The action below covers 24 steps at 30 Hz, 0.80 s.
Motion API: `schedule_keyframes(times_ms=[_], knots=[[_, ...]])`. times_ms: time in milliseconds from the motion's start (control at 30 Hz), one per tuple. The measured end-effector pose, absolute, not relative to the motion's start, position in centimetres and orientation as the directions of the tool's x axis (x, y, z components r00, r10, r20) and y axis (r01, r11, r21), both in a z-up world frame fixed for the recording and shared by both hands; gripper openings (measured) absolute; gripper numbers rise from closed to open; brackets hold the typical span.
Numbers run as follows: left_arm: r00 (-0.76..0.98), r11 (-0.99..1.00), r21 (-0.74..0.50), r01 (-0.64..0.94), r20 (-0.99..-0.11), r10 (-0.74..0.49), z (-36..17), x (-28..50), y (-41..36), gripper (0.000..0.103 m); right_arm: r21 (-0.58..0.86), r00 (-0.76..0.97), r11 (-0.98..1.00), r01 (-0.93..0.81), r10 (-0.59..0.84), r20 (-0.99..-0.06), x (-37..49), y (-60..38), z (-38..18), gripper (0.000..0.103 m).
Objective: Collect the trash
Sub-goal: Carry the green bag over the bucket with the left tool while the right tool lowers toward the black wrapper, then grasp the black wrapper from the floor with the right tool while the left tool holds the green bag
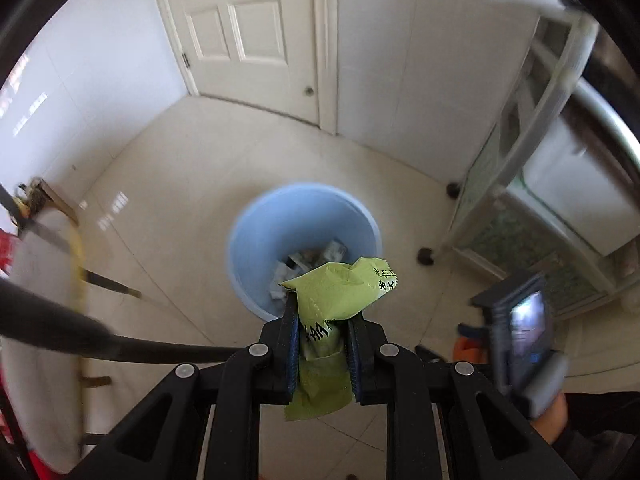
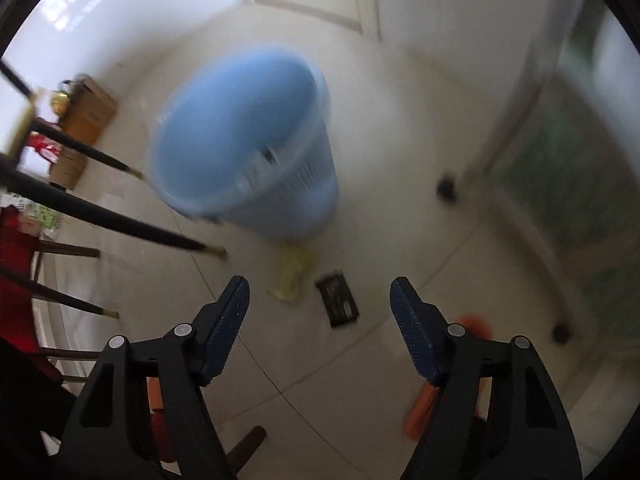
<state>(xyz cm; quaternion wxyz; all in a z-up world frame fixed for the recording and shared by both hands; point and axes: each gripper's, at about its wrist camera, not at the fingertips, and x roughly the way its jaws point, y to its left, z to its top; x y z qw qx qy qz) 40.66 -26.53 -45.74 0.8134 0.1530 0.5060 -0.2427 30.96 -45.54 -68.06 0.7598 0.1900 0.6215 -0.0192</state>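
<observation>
Our left gripper pinched the green wrapper above the blue bin; our right gripper gaped empty, yellow wrapper and black packet on the floor ahead of its fingers.

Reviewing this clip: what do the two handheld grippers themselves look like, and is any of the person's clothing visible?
Both the left gripper and the right gripper are black plastic linkage frames with triangular cut-outs and round silver pivot pins. Their fingers carry dark blue, finely textured pads. In the left wrist view the other unit shows from the side with a small lit screen and a grey handle; a dark sleeve shows behind it.
</observation>
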Motion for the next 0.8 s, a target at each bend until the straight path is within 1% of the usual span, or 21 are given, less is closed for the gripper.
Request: schedule_keyframes(times_ms=[33, 133, 200, 233, 267, 400, 433, 467, 500, 567, 700, 733, 800], knots=[[0.34, 0.844, -0.031, 0.535, -0.907, -0.248, -47.5, 41.2, -26.9, 0.016, 0.264, 0.194, 0.925, 0.273, 0.216, -0.957, 30.9, -45.6, -70.2, 0.07], [0.293, 0.855, -0.043, 0.516, -0.929, -0.224, -52.0, 42.5, -27.4, 0.016, 0.262, 0.108, 0.93, 0.259, 0.242, -0.964, 31.4, -44.7, -76.4, 0.07], [0.253, 0.857, -0.057, 0.512, -0.943, -0.214, -54.5, 43.4, -27.9, 0.016, 0.24, 0.032, 0.949, 0.205, 0.239, -0.971, 32.0, -43.4, -80.4, 0.07], [0.242, 0.857, -0.057, 0.512, -0.948, -0.207, -55.6, 43.9, -28.0, 0.016, 0.216, -0.02, 0.965, 0.151, 0.221, -0.975, 32.1, -42.3, -83.5, 0.07], [0.245, 0.859, -0.049, 0.509, -0.949, -0.2, -56.2, 44.5, -28.1, 0.016, 0.216, -0.02, 0.965, 0.151, 0.221, -0.975, 32.1, -42.3, -83.5, 0.07], [0.222, 0.856, -0.061, 0.513, -0.954, -0.201, -58.4, 46.1, -27.9, 0.016, 0.171, -0.087, 0.982, 0.08, 0.178, -0.98, 32.4, -40.5, -89.4, 0.071], [0.226, 0.86, -0.055, 0.508, -0.955, -0.194, -59.2, 46.3, -27.9, 0.016, 0.171, -0.087, 0.982, 0.08, 0.178, -0.98, 32.4, -40.5, -89.4, 0.071], [0.226, 0.865, -0.048, 0.499, -0.957, -0.184, -59.9, 46.4, -27.6, 0.016, 0.165, -0.104, 0.985, 0.045, 0.169, -0.98, 32.6, -40.2, -91.1, 0.071], [0.228, 0.876, -0.036, 0.481, -0.96, -0.165, -60.8, 46.8, -27.2, 0.016, 0.165, -0.104, 0.985, 0.045, 0.169, -0.98, 32.6, -40.2, -91.1, 0.071], [0.224, 0.886, -0.023, 0.463, -0.964, -0.142, -62.1, 47.4, -26.4, 0.016, 0.148, -0.128, 0.989, -0.006, 0.146, -0.981, 32.7, -40.0, -92.8, 0.071], [0.215, 0.903, 0.025, 0.428, -0.974, -0.075, -65.0, 48.0, -25.8, 0.016, 0.154, -0.121, 0.988, -0.033, 0.149, -0.981, 33.0, -40.0, -93.2, 0.07], [0.207, 0.903, 0.023, 0.428, -0.976, -0.073, -65.5, 48.1, -26.2, 0.016, 0.159, -0.121, 0.987, -0.033, 0.154, -0.981, 33.1, -40.0, -93.4, 0.069], [0.196, 0.907, 0.025, 0.42, -0.978, -0.064, -66.5, 48.4, -26.2, 0.016, 0.155, -0.13, 0.987, -0.047, 0.147, -0.98, 33.4, -39.4, -93.5, 0.063]])
